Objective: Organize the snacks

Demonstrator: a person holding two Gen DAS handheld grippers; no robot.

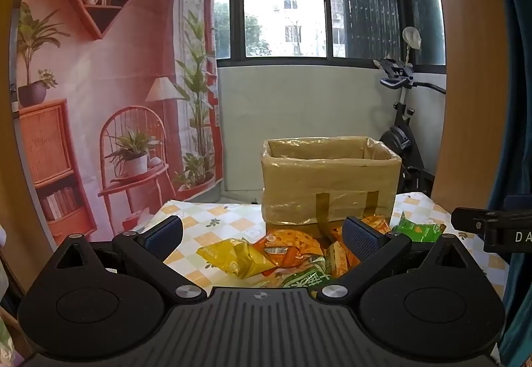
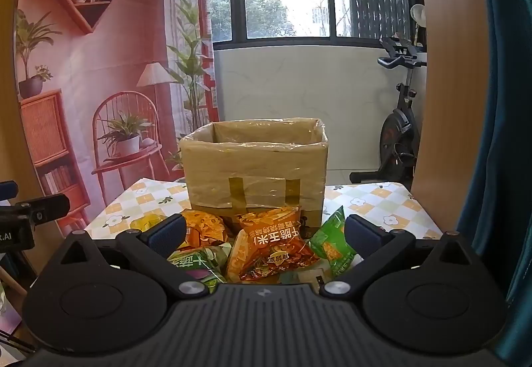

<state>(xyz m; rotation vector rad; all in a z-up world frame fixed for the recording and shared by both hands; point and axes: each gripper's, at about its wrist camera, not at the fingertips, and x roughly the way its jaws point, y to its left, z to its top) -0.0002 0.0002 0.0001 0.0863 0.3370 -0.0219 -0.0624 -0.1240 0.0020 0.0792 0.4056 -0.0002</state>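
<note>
A pile of snack packets lies on the checked tablecloth (image 1: 206, 220) in front of an open cardboard box (image 1: 329, 181) lined with plastic. In the left wrist view I see a yellow packet (image 1: 232, 255), an orange packet (image 1: 289, 245) and green packets (image 1: 307, 279) (image 1: 419, 229). My left gripper (image 1: 262, 235) is open and empty above the pile. In the right wrist view the box (image 2: 256, 167) stands behind an orange corn packet (image 2: 276, 244), a green packet (image 2: 332, 244) and another green one (image 2: 196, 264). My right gripper (image 2: 264, 232) is open and empty over them.
A printed room backdrop (image 1: 99, 84) hangs at the left behind the table. An exercise bike (image 1: 402, 134) stands at the right by the window. The right gripper's body (image 1: 492, 227) shows at the right edge of the left wrist view. A teal curtain (image 2: 505, 134) hangs at the right.
</note>
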